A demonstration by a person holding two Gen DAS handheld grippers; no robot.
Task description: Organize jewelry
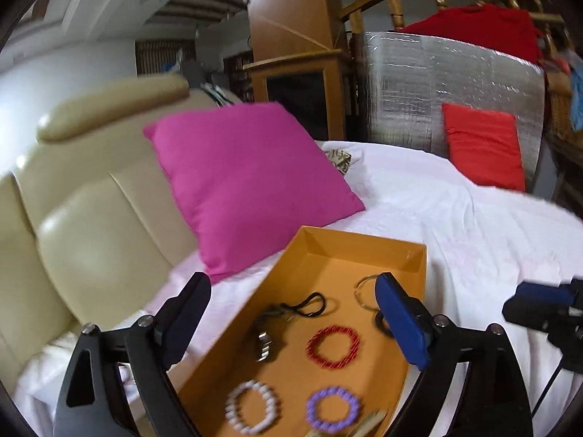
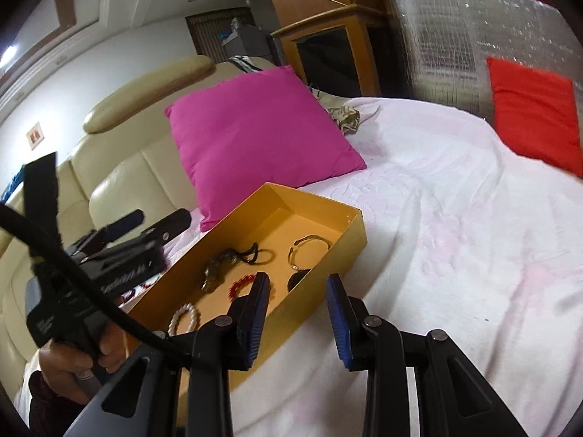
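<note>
An orange box (image 1: 364, 244) lies on a white bedsheet; it also shows in the right wrist view (image 2: 349, 240). Inside lie a red bead bracelet (image 1: 332, 347), a white bead bracelet (image 1: 251, 406), a purple bead bracelet (image 1: 333, 409), a thin metal bangle (image 1: 364, 291), a black cord loop (image 1: 309, 304) and a dark metal piece (image 1: 265, 346). My left gripper (image 1: 291, 309) is open and empty above the box. My right gripper (image 2: 297, 287) is open and empty, over the box's near right wall. The bangle (image 2: 309, 249) and the red bracelet (image 2: 242, 284) show there too.
A pink cushion (image 1: 247, 185) leans on a cream leather headboard (image 1: 91, 218) behind the box. A red cushion (image 1: 484, 145) stands at the back right against a silver foil panel (image 1: 437, 83). White sheet (image 2: 455, 236) spreads to the right of the box.
</note>
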